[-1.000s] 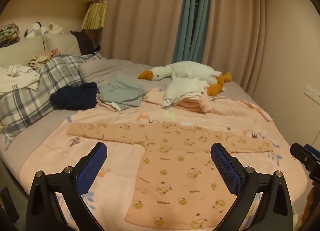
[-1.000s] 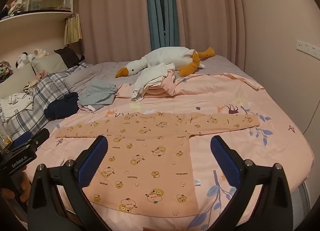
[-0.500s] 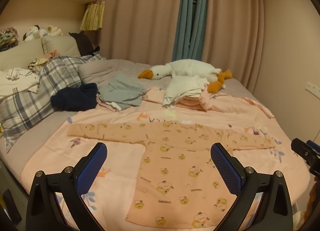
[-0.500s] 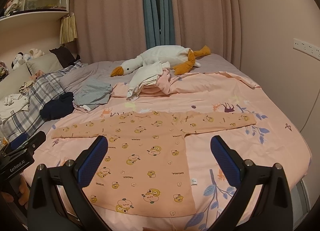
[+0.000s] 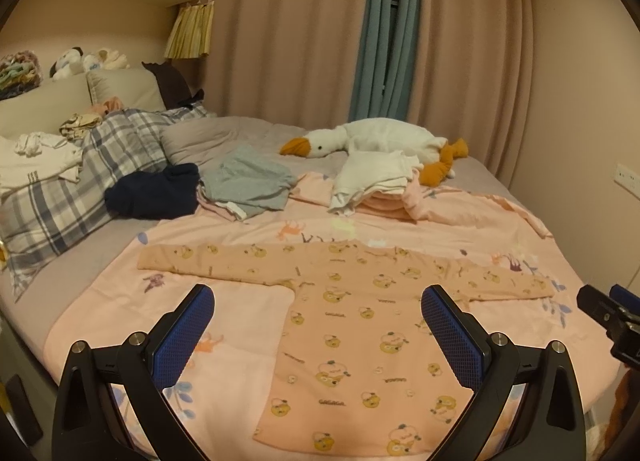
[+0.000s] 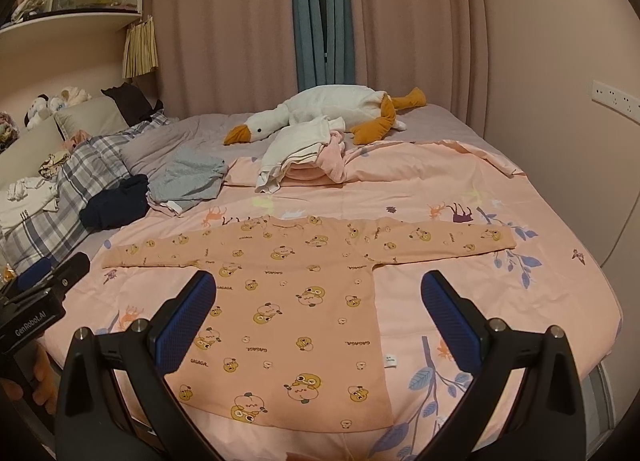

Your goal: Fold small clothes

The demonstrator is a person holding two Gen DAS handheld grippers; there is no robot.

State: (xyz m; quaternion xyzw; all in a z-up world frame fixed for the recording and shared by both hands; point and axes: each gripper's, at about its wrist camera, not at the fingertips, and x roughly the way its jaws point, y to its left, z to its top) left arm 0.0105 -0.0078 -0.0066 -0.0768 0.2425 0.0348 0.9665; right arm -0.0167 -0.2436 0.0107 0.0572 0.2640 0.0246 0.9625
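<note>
A small peach long-sleeved top (image 5: 360, 325) (image 6: 296, 297) with cartoon prints lies flat on the pink sheet (image 5: 240, 325) (image 6: 460, 189), both sleeves spread out sideways. My left gripper (image 5: 318, 333) hangs open above the near bed edge, over the top's left side, holding nothing. Wide open too, my right gripper (image 6: 318, 325) hovers over the top's lower body. Each gripper shows at the edge of the other's view: the right gripper (image 5: 608, 313), the left gripper (image 6: 36, 301) with a hand beneath it.
Behind the top lie a folded white and pink pile (image 5: 376, 181) (image 6: 304, 157), grey clothes (image 5: 244, 181), a dark navy garment (image 5: 154, 191) and a plush goose (image 6: 320, 113). A plaid blanket (image 5: 80, 181) and pillows are at left. A wall (image 6: 580, 41) borders the bed's right side.
Both grippers have pulled back and risen slightly, so the top appears smaller and farther off. The top has not moved. Both stay open.
</note>
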